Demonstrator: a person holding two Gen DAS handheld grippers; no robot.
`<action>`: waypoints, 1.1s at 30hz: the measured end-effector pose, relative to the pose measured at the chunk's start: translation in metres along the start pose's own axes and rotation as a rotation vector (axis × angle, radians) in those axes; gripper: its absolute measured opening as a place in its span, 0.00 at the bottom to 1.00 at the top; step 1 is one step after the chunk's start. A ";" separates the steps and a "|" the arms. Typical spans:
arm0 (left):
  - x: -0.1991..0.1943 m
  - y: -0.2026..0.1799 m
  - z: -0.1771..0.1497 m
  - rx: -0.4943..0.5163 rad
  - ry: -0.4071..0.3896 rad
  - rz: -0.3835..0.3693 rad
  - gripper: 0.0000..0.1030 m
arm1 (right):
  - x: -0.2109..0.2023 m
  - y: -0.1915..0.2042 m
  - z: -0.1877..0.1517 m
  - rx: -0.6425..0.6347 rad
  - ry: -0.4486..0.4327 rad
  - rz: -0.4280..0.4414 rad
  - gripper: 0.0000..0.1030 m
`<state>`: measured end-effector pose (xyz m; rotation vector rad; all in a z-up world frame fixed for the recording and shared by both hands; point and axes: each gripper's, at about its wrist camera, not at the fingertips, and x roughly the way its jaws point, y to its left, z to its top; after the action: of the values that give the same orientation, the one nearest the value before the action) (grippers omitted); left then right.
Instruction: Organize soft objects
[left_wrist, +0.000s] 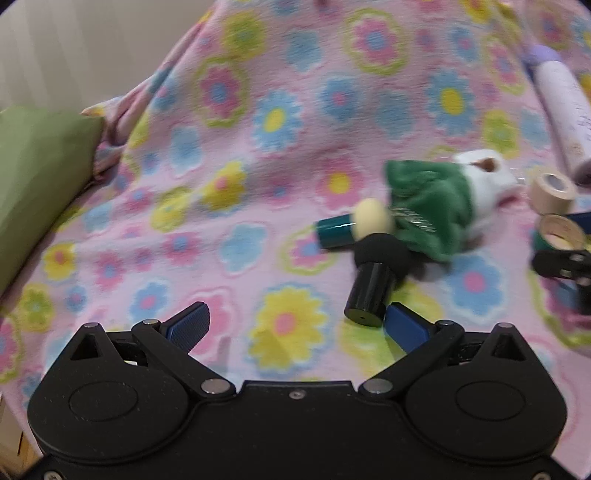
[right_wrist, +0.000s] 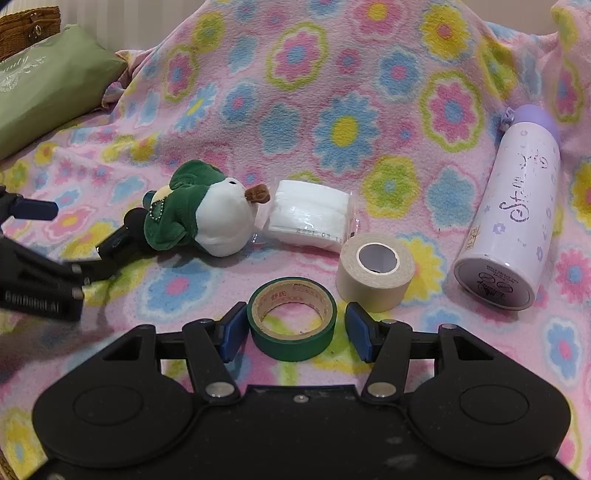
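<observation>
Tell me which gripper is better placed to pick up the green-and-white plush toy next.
Probably left. The left gripper is open and empty, with the plush toy just ahead beyond the black-handled puff. The right gripper has the green tape roll between its open pads, plush off to its left.

The left gripper (left_wrist: 295, 325) points down at a slant, its blue pads (left_wrist: 188, 325) spread wide with nothing between them. The right gripper (right_wrist: 295, 328) also tilts down, its jaws apart and its pads (right_wrist: 232, 330) clear of the green tape roll (right_wrist: 293, 317) that lies between them. From the right wrist view the left gripper shows at the left edge.
</observation>
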<state>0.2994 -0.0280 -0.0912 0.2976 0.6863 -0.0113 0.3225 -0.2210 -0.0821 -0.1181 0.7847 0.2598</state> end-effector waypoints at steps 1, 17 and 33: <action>0.002 0.003 0.001 -0.006 0.007 0.015 0.97 | 0.000 0.000 0.000 0.000 0.000 0.000 0.52; -0.005 0.021 -0.001 -0.153 0.063 -0.036 0.97 | 0.000 -0.001 0.000 0.006 -0.001 0.002 0.52; 0.020 0.015 0.031 -0.348 0.137 -0.112 0.97 | 0.000 -0.002 -0.001 0.006 -0.002 0.003 0.53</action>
<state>0.3360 -0.0202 -0.0773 -0.0752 0.8262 0.0216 0.3226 -0.2227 -0.0825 -0.1111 0.7841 0.2604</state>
